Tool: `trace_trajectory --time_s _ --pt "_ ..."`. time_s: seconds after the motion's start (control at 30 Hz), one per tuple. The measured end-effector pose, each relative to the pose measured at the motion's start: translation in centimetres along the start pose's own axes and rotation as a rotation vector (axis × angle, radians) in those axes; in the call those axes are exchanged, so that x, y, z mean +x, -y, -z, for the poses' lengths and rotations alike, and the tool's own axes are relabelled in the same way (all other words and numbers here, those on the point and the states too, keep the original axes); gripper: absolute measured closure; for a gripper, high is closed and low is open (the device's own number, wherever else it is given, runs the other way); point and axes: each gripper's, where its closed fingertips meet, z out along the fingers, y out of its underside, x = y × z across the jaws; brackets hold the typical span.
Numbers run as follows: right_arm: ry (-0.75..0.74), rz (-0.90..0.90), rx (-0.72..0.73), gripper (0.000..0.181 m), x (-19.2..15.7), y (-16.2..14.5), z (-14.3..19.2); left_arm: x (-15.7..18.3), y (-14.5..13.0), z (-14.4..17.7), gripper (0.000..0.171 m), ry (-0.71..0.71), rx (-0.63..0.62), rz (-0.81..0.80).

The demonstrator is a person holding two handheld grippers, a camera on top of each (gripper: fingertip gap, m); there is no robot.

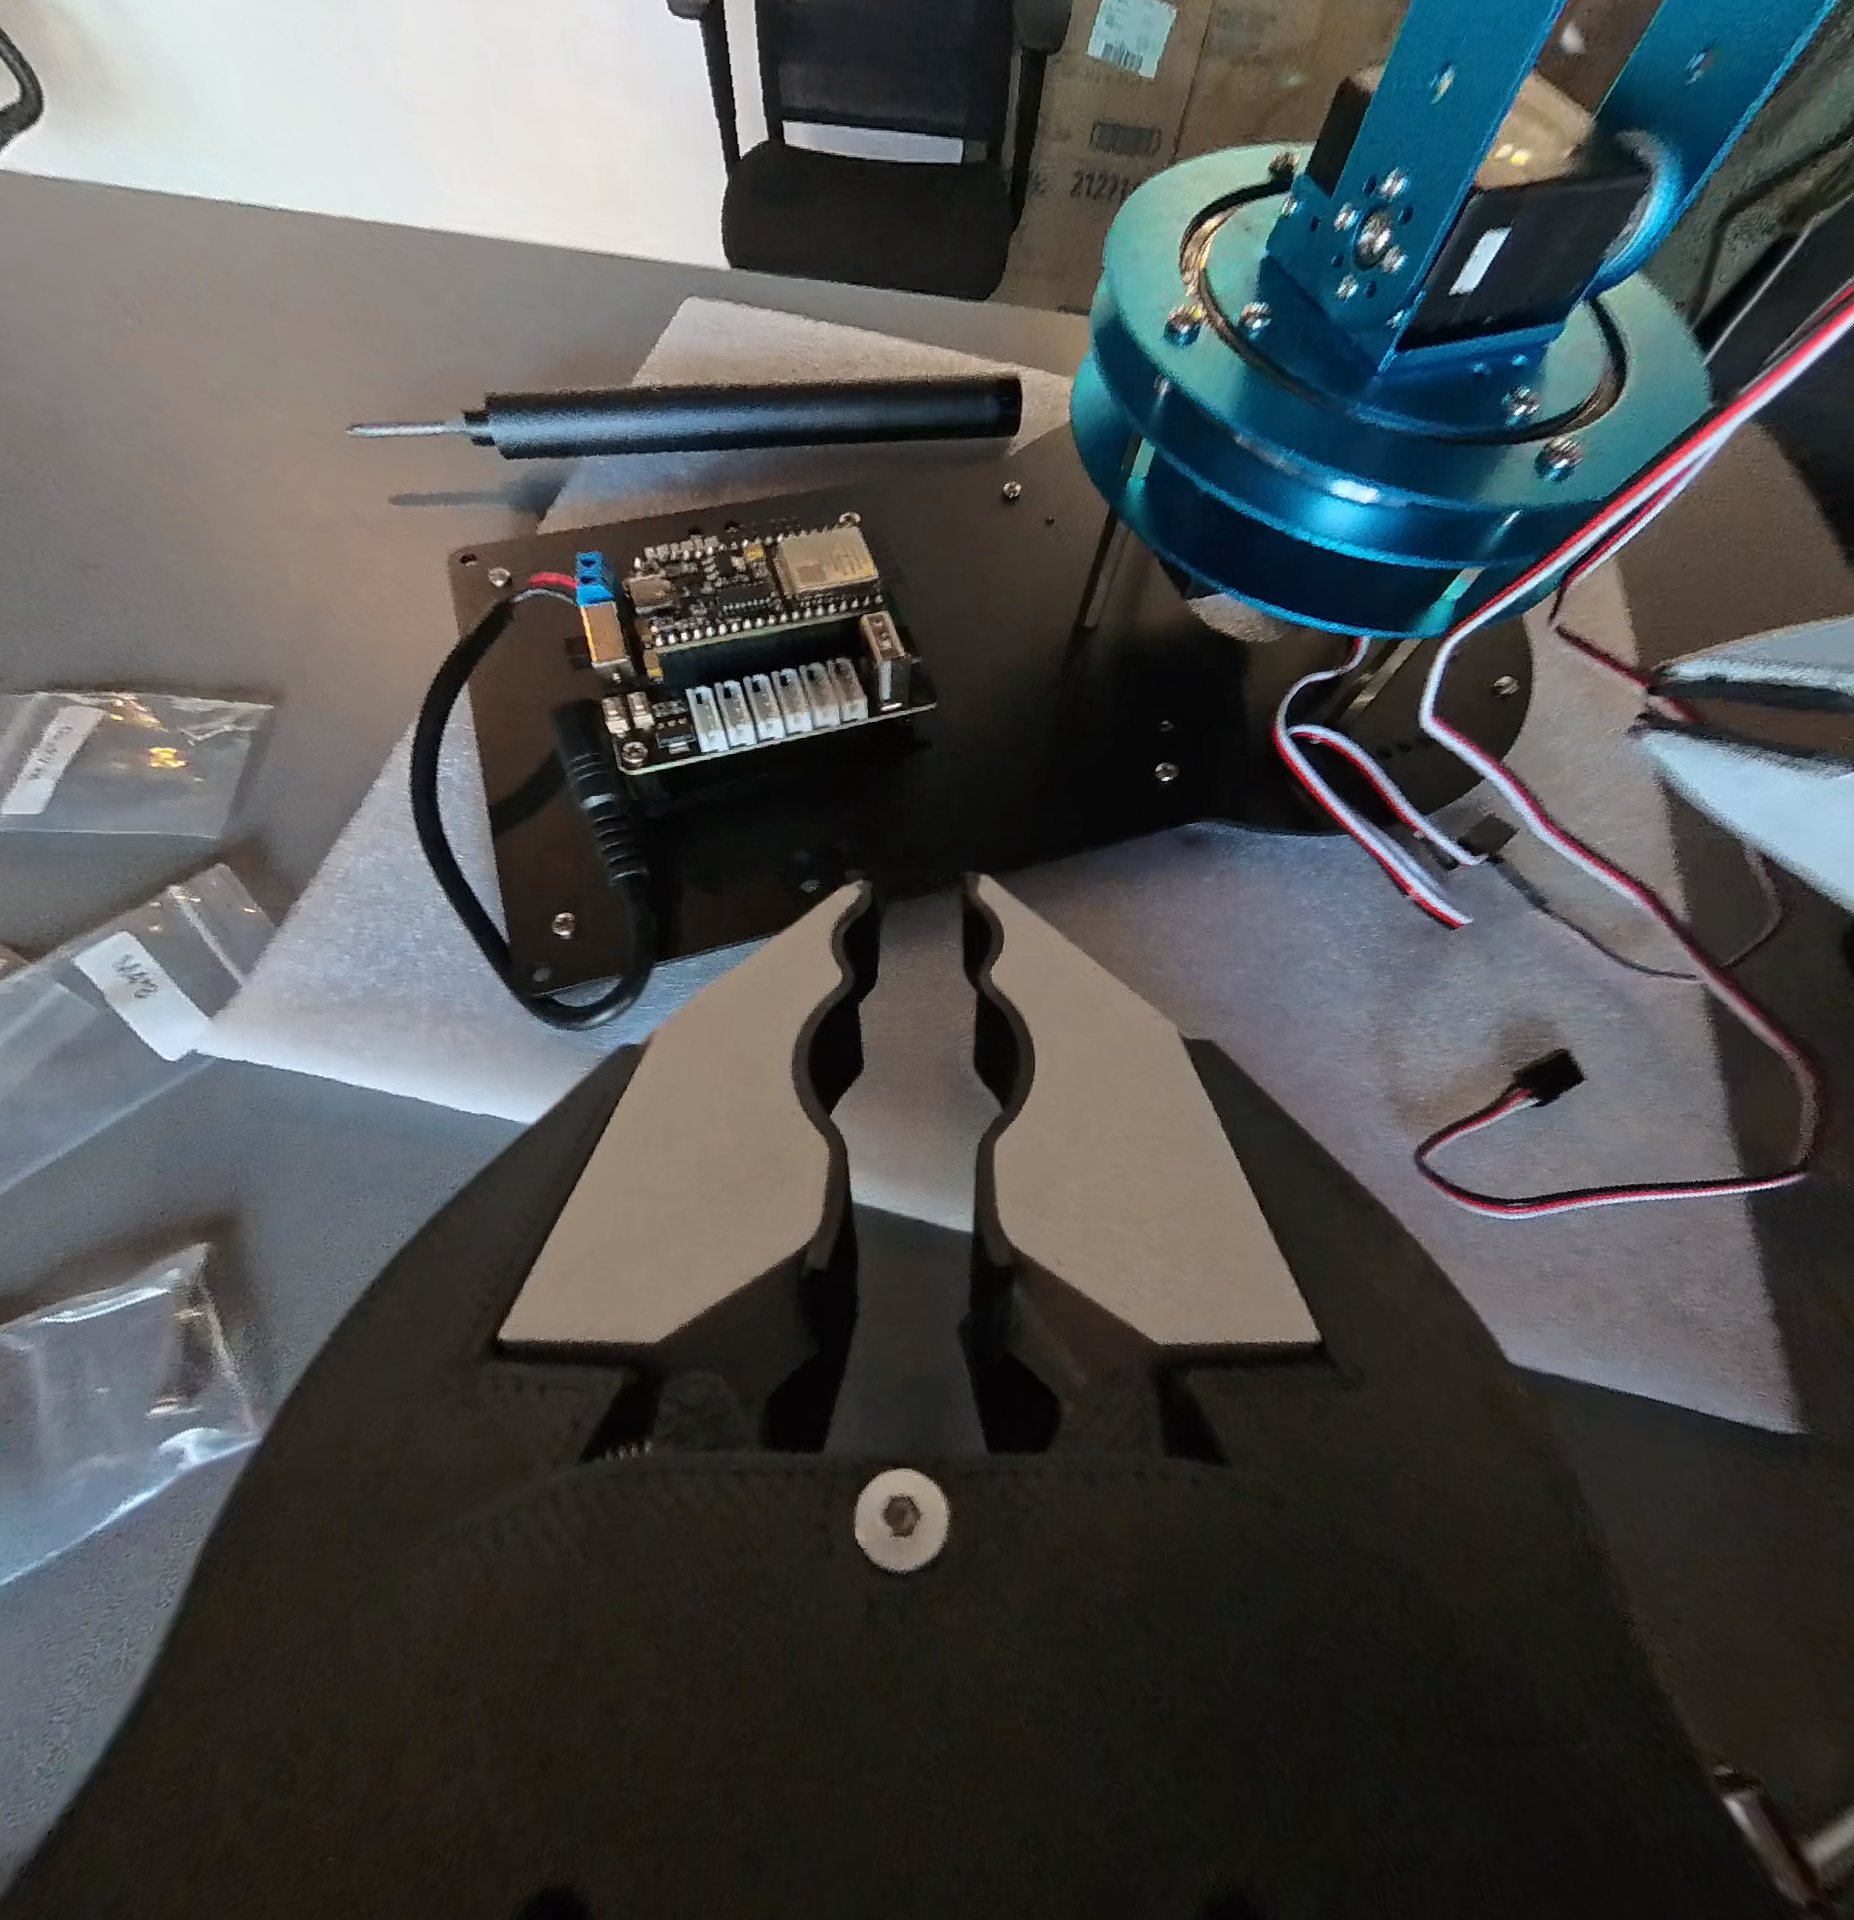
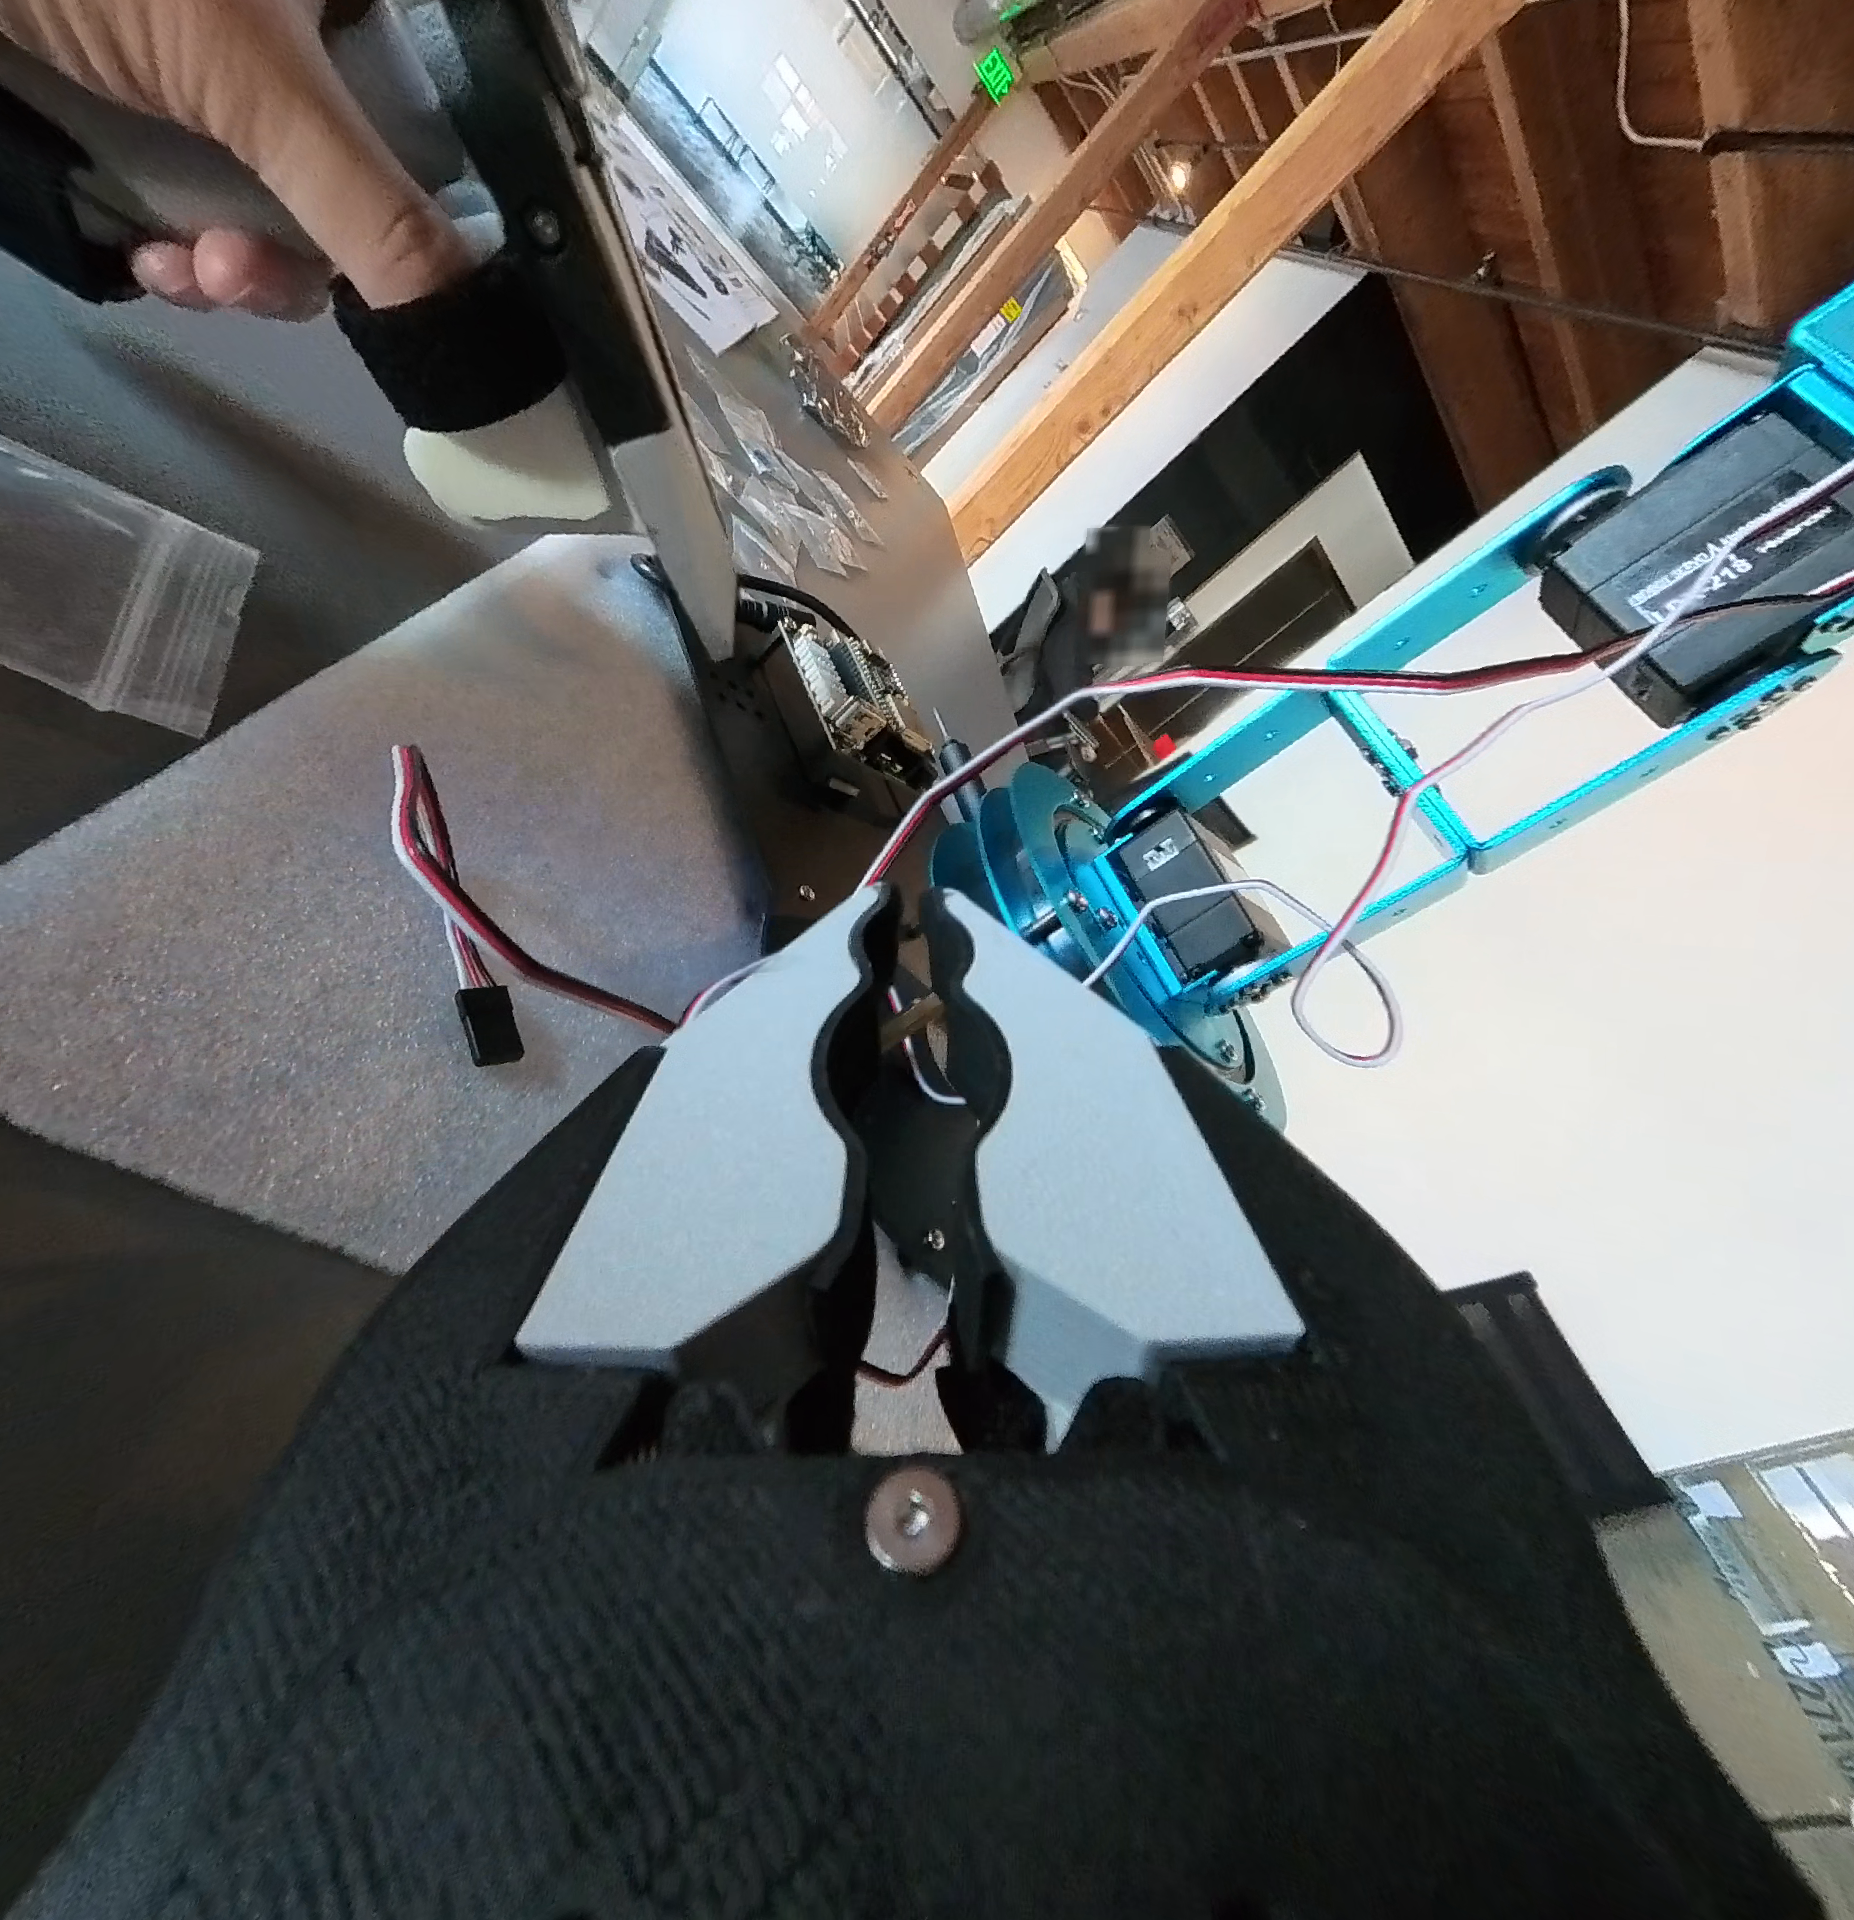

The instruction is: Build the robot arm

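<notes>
We see a grey table (image 1: 175,343) carrying a foam sheet (image 1: 1162,997). On it lies a black base plate (image 1: 1006,727) bearing the blue servo arm (image 1: 1359,457) and a controller board (image 1: 767,644). Left gripper (image 1: 915,904) hovers over the plate edge, jaws slightly spread, empty. Right gripper (image 2: 907,904) pinches a red-white-black servo wire (image 2: 1214,681). Clear zip bags (image 1: 92,758) at left; contents unreadable. Black screwdriver (image 1: 736,416) lies behind the board.

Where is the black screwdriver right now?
In the left wrist view, the black screwdriver lies at the upper middle, behind the circuit board and left of the blue round base.
</notes>
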Motion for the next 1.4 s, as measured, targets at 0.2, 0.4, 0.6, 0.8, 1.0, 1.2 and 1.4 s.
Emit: trace_trajectory --time_s 0.2,0.4,0.6,0.8,1.0,1.2,1.4 --pt "0.041 -0.048 0.085 0.178 0.2 1.5 1.0 1.7 0.7 1.2 0.155 -0.006 0.022 0.049" --pt "0.095 -0.098 0.156 0.178 2.9 1.4 3.2 2.5 0.5 4.7 0.155 0.035 0.022 0.099" --pt "0.127 -0.218 0.209 0.176 8.7 -3.2 3.1 4.3 1.3 7.7 0.149 0.113 0.101 0.218" --pt "0.347 -0.236 0.229 0.175 13.5 -11.3 0.9 5.2 3.0 10.4 0.141 0.463 0.288 0.314" --pt "0.712 -0.451 0.14 0.165 16.3 -17.4 -6.0 8.4 2.9 13.6 0.141 0.855 0.526 0.475" --pt "1.067 -0.684 -0.121 0.149 12.4 -12.2 -17.9 11.2 3.0 14.1 0.141 1.065 0.474 0.539" --pt "1.2 -0.535 -0.281 0.141 5.7 -7.2 -22.6 12.4 4.5 13.8 0.142 1.164 0.47 0.526"
